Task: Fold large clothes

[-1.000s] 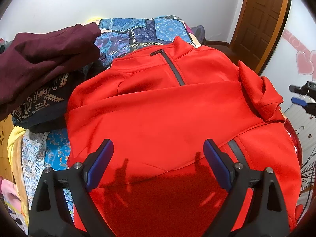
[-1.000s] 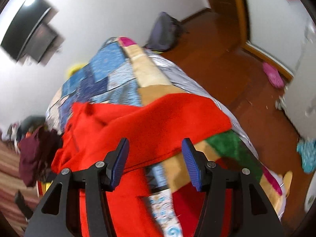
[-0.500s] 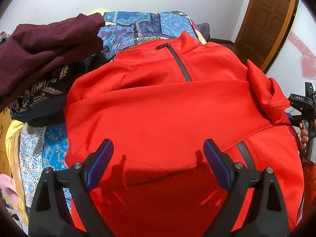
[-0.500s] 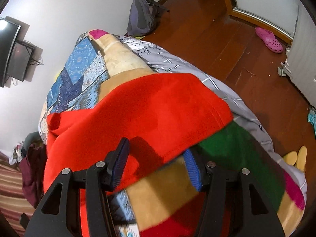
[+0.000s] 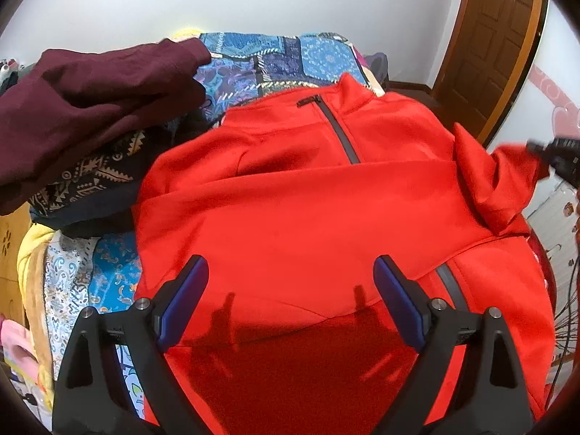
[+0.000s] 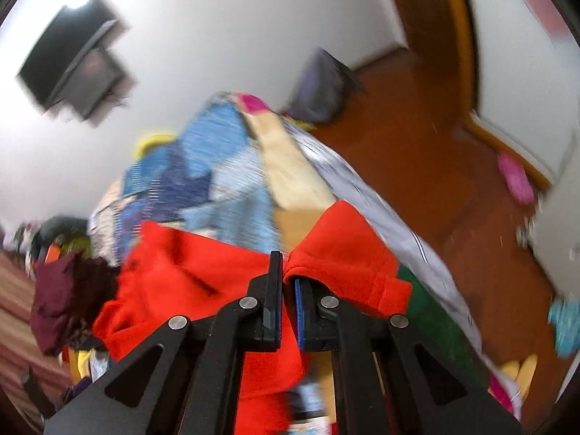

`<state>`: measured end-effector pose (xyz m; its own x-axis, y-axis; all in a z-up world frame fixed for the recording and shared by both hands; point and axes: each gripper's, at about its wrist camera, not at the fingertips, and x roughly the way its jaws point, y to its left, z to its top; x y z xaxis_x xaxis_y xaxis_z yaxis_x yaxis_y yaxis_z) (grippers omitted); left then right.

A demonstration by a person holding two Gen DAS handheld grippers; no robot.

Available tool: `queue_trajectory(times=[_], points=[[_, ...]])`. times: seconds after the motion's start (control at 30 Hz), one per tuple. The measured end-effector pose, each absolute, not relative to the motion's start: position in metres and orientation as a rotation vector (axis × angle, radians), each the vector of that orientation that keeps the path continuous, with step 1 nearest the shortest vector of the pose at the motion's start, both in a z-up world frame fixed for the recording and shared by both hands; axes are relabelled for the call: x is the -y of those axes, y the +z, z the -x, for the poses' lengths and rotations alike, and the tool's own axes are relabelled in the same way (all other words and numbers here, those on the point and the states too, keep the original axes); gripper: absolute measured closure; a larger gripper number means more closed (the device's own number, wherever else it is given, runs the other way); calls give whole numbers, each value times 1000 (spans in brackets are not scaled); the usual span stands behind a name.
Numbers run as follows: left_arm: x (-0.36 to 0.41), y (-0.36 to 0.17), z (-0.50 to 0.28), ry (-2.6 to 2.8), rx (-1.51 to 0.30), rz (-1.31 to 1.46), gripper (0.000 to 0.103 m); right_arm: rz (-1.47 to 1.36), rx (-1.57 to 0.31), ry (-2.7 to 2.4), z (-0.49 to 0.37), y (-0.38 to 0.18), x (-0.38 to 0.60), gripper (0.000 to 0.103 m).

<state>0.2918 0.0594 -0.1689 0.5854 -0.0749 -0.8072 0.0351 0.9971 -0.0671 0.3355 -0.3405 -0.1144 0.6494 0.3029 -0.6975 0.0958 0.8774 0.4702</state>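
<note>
Gripping the red jacket (image 5: 308, 217) at its sleeve end, the right gripper (image 6: 288, 290) had its jaws closed tight on a pinch of red fabric; they had just been closing, with the cloth between them. The jacket lay spread front-up on the patchwork bedspread (image 5: 275, 58), collar toward the wall, one sleeve already folded across its chest. From the left wrist view the held sleeve cuff (image 5: 507, 177) stood raised off the jacket's far right edge.

The left gripper (image 5: 290, 297) hung over the jacket's lower hem, jaws wide apart, holding nothing.

Beyond the jacket's left shoulder sat a maroon garment (image 5: 90, 101) on patterned cloth; past its right side, a wooden door (image 5: 489, 47) and bare floor.

Risks as I judged them: the pinch looked shallow, near the cuff edge, so the sleeve could slip out mid-carry. The right view was badly blurred, suggesting a quick move; a fast pull could drag the body sideways and undo the sleeve already crossed over. With nothing pinning the hem, I expected the whole jacket might shift.

No brand, label or writing legible anywhere I could see.
</note>
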Motion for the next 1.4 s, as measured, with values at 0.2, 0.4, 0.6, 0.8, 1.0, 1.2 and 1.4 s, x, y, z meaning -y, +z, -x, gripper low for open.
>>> queue_trajectory(times=[0.2,0.4,0.6,0.8,1.0,1.2,1.4], points=[[-75,-156,-280,-55,-898,73,11,-340,-724,316,-320,-33,272,98],[-102,-143,-266,-21,-850,114,11,-247,-732,540,-316,-3,181,98],[-142,-136,-247,52,-815,159,11,-141,-877,720,-318,-33,90,98],[-179,-144,-226,131,-819,199,11,-3,-1143,840,-310,-119,3,98],[-201,-156,-212,178,-850,227,11,161,-1323,861,-286,-183,-34,98],[-204,-167,-217,167,-881,261,11,204,-1383,853,-277,-176,-28,91],[-200,-183,-236,95,-928,373,11,75,-1249,792,-287,-129,27,66]])
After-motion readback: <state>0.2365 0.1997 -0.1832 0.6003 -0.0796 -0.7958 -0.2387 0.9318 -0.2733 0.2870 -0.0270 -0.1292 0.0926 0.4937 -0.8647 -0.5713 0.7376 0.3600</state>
